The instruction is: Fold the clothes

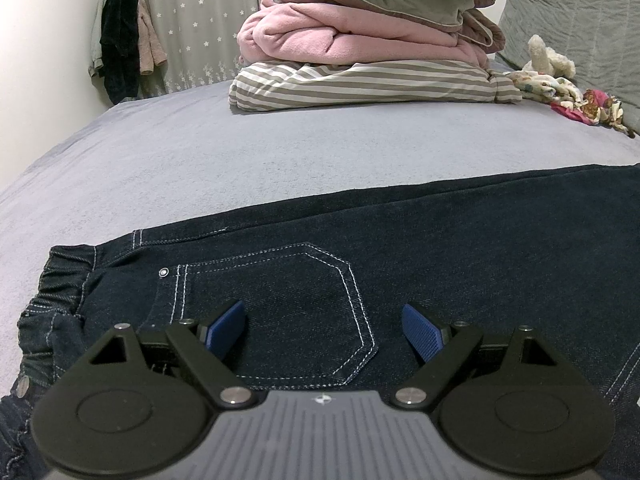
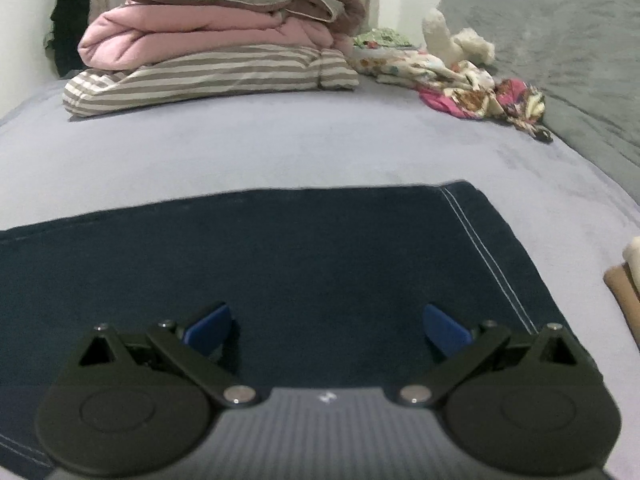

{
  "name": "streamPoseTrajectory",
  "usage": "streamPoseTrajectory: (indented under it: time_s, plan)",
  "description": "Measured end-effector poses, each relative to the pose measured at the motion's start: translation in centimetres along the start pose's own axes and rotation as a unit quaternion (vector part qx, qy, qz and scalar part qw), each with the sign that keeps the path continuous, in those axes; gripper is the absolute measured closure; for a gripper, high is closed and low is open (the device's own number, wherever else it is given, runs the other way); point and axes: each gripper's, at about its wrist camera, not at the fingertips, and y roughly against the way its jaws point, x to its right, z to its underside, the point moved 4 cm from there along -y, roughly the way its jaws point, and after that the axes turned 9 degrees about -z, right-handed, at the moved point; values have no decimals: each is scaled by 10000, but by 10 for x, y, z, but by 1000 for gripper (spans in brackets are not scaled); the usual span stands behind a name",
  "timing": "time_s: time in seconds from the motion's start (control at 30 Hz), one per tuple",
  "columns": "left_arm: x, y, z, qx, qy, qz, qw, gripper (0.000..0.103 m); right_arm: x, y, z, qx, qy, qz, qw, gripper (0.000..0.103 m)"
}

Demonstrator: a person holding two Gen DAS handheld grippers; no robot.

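A: Entry — dark jeans (image 1: 400, 248) laid flat across the near part of the grey bed sheet (image 1: 200, 168), well short of the stack of folded bedding (image 1: 360, 40) at the far side. Why that spot, in your view?

B: Bare sheet all round the jeans, so a fold can swing over without catching. The stack, the soft toy (image 1: 548, 58) and the floral bundle (image 1: 560, 92) all sit beyond the jeans, out of the way.

A: Left gripper (image 1: 324, 328)?

B: Over the waist end — back pocket (image 1: 304, 312) straight ahead of it, elastic waistband (image 1: 60, 288) off to the left of the pocket. Fingers spread wide, blue pads (image 1: 228, 326) apart, nothing between them but the denim lying below. Not pinching.

A: Right gripper (image 2: 328, 326)?

B: Over the leg end of the jeans (image 2: 280, 248), the stitched hem (image 2: 480, 248) to its right. Fingers likewise spread, no cloth caught. Picture is a little blurred; whether the pads touch the denim I cannot tell.

A: Reading of the arrangement?

B: One gripper per end suits a lengthwise fold — hem brought over toward the waistband. My judgement: garment looks already halved leg on leg, next fold not yet begun.

A: Risk?

B: Heavy denim; a shallow pinch may take only the top layer.
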Motion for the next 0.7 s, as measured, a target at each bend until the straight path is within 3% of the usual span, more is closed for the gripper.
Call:
streamPoseTrajectory:
  time_s: [0.37, 0.7]
  plan:
    - [0, 0, 0, -5, 18, 4, 10000, 16, -95, -8, -28, 160, 469, -730, 9961, 0]
    - [0, 0, 0, -6, 11, -1, 10000, 16, -171, -30, -32, 22, 777, -1197, 9898, 0]
